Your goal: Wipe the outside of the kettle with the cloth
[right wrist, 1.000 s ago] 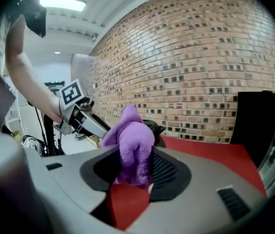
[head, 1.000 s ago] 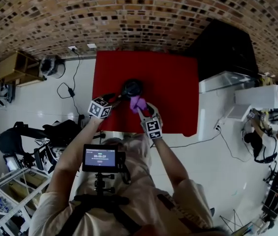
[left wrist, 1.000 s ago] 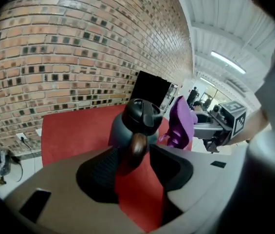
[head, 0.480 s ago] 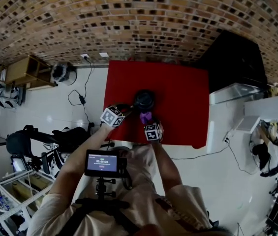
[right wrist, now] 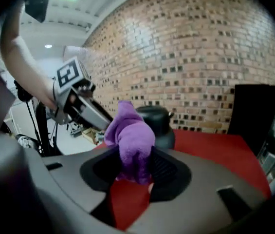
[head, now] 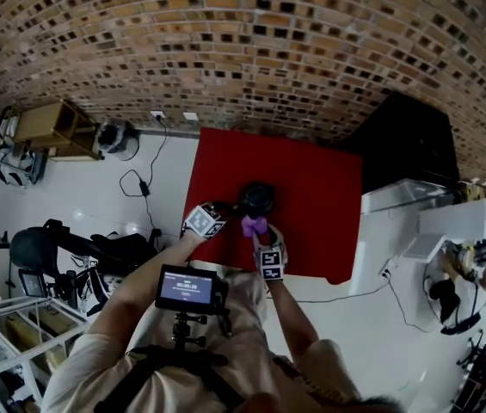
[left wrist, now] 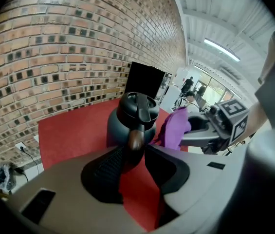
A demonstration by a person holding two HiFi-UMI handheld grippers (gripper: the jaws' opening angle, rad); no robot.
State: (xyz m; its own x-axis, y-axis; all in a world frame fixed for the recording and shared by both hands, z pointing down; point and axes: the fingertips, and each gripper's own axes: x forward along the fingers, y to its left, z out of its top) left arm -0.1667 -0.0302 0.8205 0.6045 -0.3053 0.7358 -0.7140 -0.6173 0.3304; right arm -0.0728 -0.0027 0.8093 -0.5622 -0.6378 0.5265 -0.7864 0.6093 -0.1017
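Note:
A black kettle [head: 257, 198] stands on the red table [head: 311, 188], near its front edge. My left gripper [head: 230, 206] comes in from the left and is shut on the kettle's handle [left wrist: 136, 139], whose brown end sits between the jaws of the left gripper [left wrist: 136, 151]. The kettle's body [left wrist: 122, 123] rises just beyond. My right gripper [head: 258, 233] is shut on a bunched purple cloth [right wrist: 130, 140] and holds it against the near side of the kettle [right wrist: 159, 123]. The cloth [left wrist: 175, 128] shows right of the kettle in the left gripper view.
A brick wall runs behind the table. A black cabinet [head: 402, 136] stands at the table's right, with a white unit [head: 402, 194] in front of it. A wooden shelf [head: 49, 127] and cables [head: 144, 188] lie on the floor to the left. A person [head: 449, 274] sits at the far right.
The head view has shifted, so the table sits further right and lower in the picture. Both grippers stay at the kettle, with the cloth still by its near side.

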